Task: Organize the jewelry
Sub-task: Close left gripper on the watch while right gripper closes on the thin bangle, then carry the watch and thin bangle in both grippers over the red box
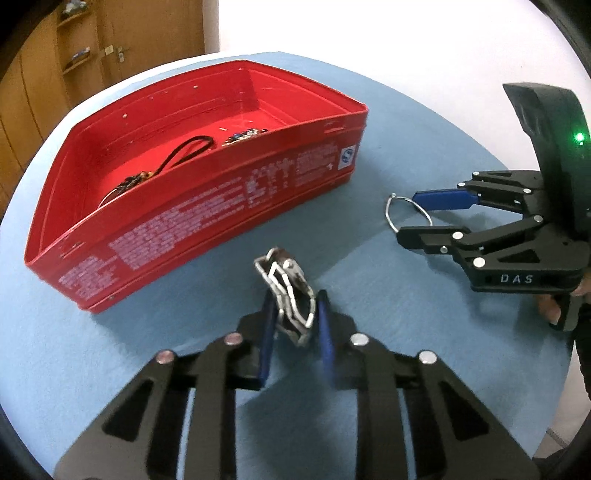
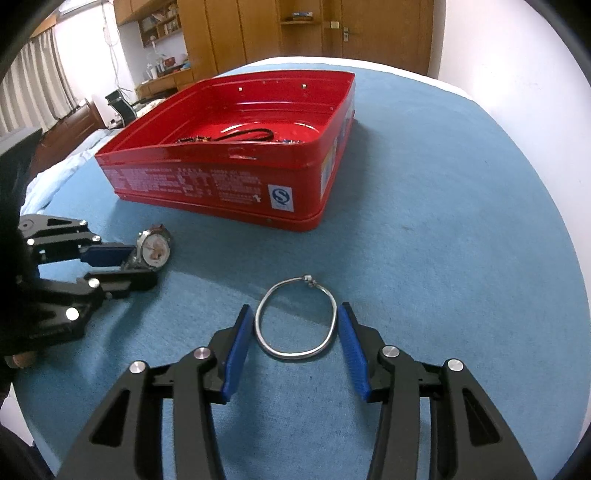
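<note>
A red tin box (image 1: 207, 221) (image 2: 207, 184) stands open on the blue cloth with a black cord necklace (image 1: 184, 153) (image 2: 243, 136) and beaded pieces inside. My left gripper (image 1: 295, 325) (image 2: 142, 266) is shut on a metal wristwatch (image 1: 288, 295) (image 2: 153, 249) by its band, near the cloth. My right gripper (image 2: 293, 325) (image 1: 410, 214) is open, its blue pads either side of a silver bangle (image 2: 295, 317) (image 1: 406, 212) that lies flat on the cloth.
The round table's edge curves behind the box. Wooden cabinets (image 2: 258, 29), a door and curtains stand beyond it. Bare blue cloth (image 2: 443, 221) lies to the right of the box.
</note>
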A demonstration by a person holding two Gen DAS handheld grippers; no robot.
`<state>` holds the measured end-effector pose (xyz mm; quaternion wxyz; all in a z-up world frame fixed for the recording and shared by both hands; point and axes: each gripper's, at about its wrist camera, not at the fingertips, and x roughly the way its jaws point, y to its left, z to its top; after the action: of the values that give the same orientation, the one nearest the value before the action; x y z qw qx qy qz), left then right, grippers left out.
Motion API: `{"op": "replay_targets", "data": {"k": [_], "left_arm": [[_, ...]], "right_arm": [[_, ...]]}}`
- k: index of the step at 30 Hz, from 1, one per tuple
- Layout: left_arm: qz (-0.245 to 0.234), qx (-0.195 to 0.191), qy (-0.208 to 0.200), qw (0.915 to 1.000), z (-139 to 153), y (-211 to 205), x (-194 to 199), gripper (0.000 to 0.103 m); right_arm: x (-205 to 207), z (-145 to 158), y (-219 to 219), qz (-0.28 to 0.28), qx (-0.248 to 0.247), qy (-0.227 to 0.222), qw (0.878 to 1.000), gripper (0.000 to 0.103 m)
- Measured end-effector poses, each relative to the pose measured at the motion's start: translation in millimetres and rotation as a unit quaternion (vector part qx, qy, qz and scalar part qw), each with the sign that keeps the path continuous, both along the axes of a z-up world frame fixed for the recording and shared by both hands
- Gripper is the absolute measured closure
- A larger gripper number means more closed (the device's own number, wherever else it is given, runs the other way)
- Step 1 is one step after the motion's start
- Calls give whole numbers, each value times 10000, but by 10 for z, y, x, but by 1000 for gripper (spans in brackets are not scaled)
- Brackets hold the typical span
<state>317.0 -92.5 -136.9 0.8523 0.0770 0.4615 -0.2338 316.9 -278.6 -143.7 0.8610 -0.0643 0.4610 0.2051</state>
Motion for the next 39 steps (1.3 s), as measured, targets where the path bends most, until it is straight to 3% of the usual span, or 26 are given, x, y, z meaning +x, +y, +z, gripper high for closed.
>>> {"op": "replay_targets", "data": {"k": [21,39], "left_arm": [[264,5,-309,9992,287,294,-271,84],[373,104,-762,9963,863,600,-494,84]], "right_arm": [[-119,161,-3,-81,58,-90,9999,56],[-388,764,214,150,-122,-562,9982,56]]}}
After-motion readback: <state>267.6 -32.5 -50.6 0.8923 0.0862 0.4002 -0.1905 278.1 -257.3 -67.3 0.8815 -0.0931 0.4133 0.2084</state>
